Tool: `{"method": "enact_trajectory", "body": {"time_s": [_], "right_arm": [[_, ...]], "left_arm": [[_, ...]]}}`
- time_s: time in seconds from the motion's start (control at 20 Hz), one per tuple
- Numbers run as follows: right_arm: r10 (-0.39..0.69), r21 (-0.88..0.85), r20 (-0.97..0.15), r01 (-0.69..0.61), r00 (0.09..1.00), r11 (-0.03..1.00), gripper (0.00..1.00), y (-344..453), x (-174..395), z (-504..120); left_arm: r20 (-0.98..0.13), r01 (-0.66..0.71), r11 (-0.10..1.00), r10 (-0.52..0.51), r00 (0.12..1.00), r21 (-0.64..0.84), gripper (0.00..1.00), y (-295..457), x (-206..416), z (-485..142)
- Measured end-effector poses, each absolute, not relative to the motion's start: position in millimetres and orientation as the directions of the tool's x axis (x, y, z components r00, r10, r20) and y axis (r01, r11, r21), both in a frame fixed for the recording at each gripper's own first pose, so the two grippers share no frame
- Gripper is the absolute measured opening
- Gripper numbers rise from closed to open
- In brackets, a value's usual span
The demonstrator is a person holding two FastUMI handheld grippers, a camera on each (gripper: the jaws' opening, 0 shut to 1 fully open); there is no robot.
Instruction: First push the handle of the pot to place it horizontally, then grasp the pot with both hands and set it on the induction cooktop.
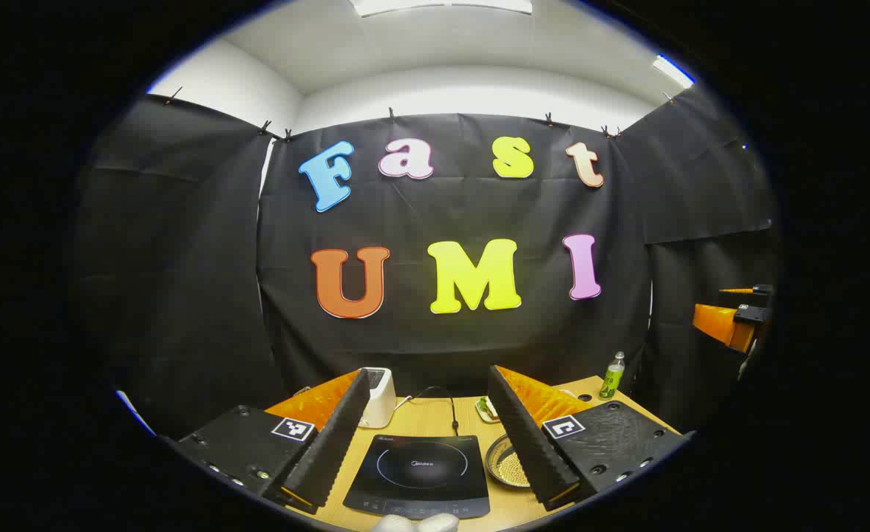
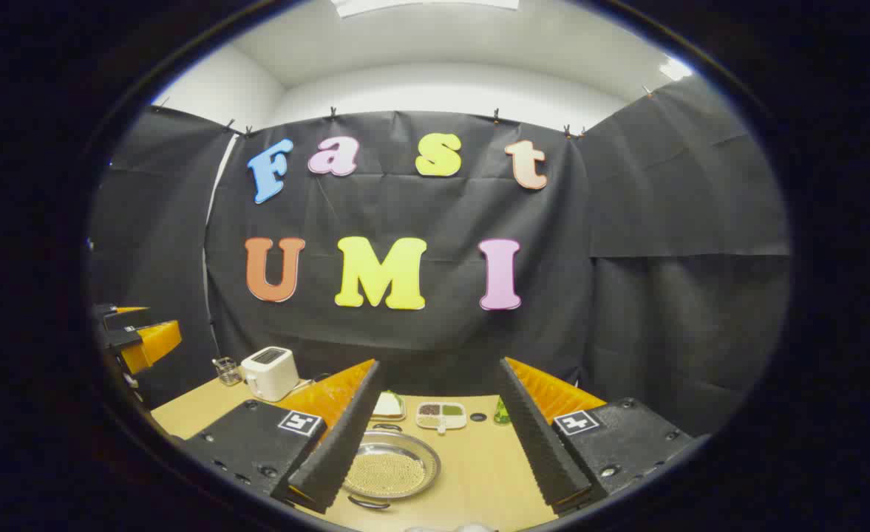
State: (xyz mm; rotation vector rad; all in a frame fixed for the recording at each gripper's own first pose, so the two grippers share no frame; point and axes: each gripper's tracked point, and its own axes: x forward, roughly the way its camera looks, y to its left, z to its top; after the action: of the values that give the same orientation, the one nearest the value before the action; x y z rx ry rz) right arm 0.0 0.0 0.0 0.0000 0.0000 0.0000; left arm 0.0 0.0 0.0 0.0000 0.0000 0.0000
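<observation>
A: What do you see in the left gripper view?

B: The left gripper [image 1: 427,473] hangs above the bench [image 1: 505,510] with its two fingers spread wide, and nothing is between them. Under the gap lies the induction cooktop [image 1: 420,476], flat on the bench near the front edge. Just beside it, toward the right, is the pot [image 1: 507,462], a shallow metal one. The right finger hides part of it.

A: And the pot in the right gripper view?

B: There it sits on the bench near the front edge, under the gap of the right gripper [image 2: 435,473]. I see its round rim and a dotted bottom. One small handle [image 2: 368,504] shows at the side toward the front edge. Another is at the far side, but a finger covers part of it, so I cannot tell well how the handles stand.

A: Is the right gripper holding it?

B: No. Its fingers are also wide apart and they touch nothing. The pot is lower, on the bench, apart from them.

A: What more is on the bench?

B: A white toaster [image 2: 270,373] stands toward the back left corner, with a small glass [image 2: 226,371] just beside it. Along the back edge lie a small plate [image 2: 388,406] and a divided dish [image 2: 441,415]. A green bottle [image 1: 612,375] stands at the back edge, toward the right. The other gripper [image 1: 730,318] shows far off at the right side of the left gripper view.
</observation>
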Motion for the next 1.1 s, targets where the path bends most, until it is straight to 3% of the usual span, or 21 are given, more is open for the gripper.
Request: {"method": "enact_trajectory", "body": {"time_s": [0.55,0.6,0.75,0.85,0.9,1.1], "right_arm": [[0.01,-0.016,-0.026,-0.01,1.0,1.0,0.96,18.7,4.5,-5.7],[0.009,-0.014,-0.026,-0.009,1.0,1.0,0.96,19.3,3.8,-6.2],[0.03,-0.001,-0.036,-0.03,0.999,1.0,0.96,25.2,5.7,-7.5],[0.065,0.012,-0.045,-0.065,0.997,0.998,0.87,34.1,7.2,-8.1],[0.092,0.019,-0.059,-0.091,0.994,0.996,0.82,40.8,7.4,-11.1],[0.176,0.039,-0.112,-0.173,0.978,0.984,0.3,60.1,10.9,-25.0]], "left_arm": [[0.004,-0.005,1.0,0.005,1.0,-0.001,0.96,14.7,2.9,-4.0],[0.007,-0.006,1.0,0.006,1.0,0.002,1.0,15.9,2.5,-3.6],[0.012,-0.005,1.0,0.005,1.0,0.01,0.96,15.4,2.6,-3.3],[0.015,-0.005,1.0,0.004,1.0,0.01,1.0,15.8,4.1,-3.7],[0.015,-0.005,1.0,0.005,1.0,0.011,0.96,16.1,3.8,-3.9],[0.023,-0.015,1.0,0.014,1.0,0.023,0.96,20.5,4.0,-4.9]]}}
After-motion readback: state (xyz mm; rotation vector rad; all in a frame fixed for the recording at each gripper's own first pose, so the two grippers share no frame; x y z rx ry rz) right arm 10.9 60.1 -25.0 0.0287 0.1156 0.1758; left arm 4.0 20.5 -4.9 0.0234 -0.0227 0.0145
